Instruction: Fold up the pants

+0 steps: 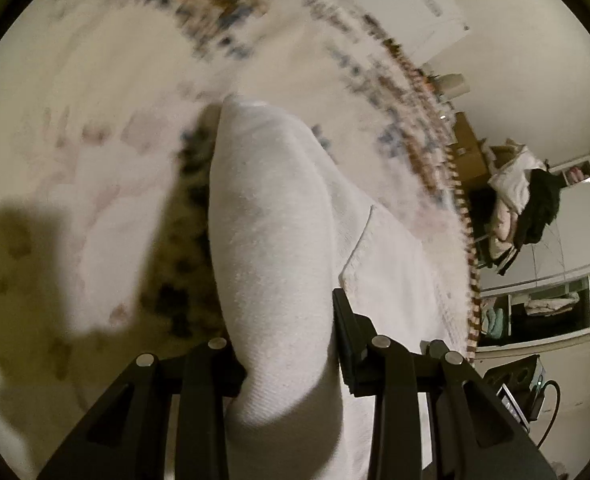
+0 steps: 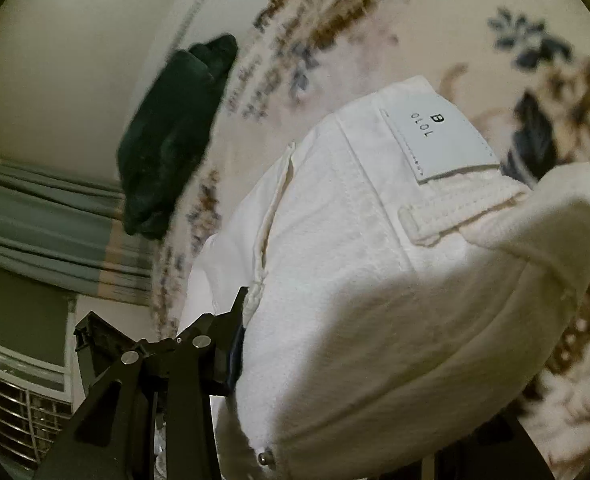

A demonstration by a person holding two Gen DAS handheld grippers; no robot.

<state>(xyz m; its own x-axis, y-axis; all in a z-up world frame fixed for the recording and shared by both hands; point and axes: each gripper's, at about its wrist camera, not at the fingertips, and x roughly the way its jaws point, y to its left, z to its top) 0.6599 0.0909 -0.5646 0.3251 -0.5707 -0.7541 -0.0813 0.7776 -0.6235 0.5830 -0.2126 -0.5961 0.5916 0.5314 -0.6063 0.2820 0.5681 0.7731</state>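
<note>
Two grippers work above a cream floral rug (image 1: 95,92) on a pale floor. Beyond the left gripper (image 1: 287,344), clamped on a white pants (image 1: 271,216) leg, stands a cluttered wardrobe (image 1: 567,240). The right gripper (image 2: 295,360) pinches the waistband; a dark garment (image 2: 171,136) lies beyond its fingers.

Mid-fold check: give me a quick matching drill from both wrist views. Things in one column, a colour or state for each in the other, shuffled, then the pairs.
Things
1. white pants
2. brand patch
3. dark garment
4. rug

Colour or state
A. lying dark green at the rug's edge
B. floral pattern, spread under everything
C. pale rectangle sewn at the waistband, with printed letters
D. bunched between the fingers of both hand-held grippers

Pairs: 1-D, 2-C, 3-A, 4-B
</note>
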